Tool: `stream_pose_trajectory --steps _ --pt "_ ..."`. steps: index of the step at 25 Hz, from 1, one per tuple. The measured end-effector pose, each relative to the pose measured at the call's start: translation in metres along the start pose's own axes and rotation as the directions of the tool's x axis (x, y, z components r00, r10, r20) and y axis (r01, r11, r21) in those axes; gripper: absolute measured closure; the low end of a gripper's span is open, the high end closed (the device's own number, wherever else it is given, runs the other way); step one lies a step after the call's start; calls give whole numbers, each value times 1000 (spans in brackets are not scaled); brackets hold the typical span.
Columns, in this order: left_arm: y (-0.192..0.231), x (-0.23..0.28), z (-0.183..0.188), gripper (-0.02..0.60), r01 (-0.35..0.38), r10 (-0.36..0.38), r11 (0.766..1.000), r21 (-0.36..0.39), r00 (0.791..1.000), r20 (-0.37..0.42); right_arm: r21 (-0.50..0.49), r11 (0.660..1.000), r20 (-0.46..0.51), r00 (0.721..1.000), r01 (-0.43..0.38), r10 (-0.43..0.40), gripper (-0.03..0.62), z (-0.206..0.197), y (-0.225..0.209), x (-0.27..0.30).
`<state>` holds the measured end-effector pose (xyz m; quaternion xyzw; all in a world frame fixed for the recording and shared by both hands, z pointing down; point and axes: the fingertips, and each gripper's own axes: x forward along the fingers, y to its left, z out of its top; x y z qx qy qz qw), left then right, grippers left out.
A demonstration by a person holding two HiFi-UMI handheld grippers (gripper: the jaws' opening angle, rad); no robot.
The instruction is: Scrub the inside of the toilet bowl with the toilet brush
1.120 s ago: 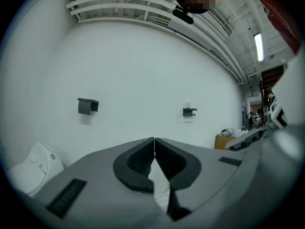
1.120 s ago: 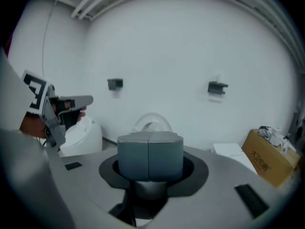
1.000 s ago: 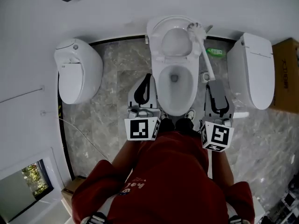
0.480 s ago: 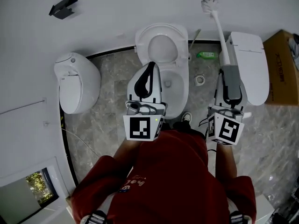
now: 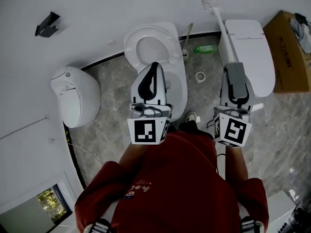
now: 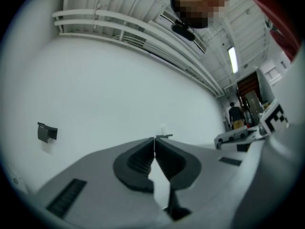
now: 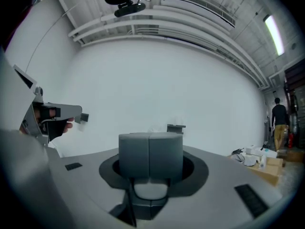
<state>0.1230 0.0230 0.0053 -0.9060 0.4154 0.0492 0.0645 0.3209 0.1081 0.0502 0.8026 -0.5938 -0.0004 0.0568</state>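
Note:
The white toilet stands in the middle of the head view with its seat and lid raised. My left gripper hovers over the bowl and hides most of it. Its jaws are shut, tips touching, with nothing between them. My right gripper is to the right of the toilet, shut on the white toilet brush. The bristle head points up at the wall. In the right gripper view the grey pads clamp the white handle.
A second white toilet stands at the left and a third with its lid down at the right. A brush holder and a green bottle sit on the marble floor. A cardboard box is far right. A person stands far off.
Both grippers have risen. The brush head has swung from over the raised toilet seat to the right, up against the wall. The left gripper now covers the bowl.

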Motion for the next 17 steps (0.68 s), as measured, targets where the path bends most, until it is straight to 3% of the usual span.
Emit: stream_pose_trajectory --steps 17 --pt "17 13 10 583 -13 13 1000 -2 1000 21 -23 1000 55 998 9 -8 441 33 5 17"
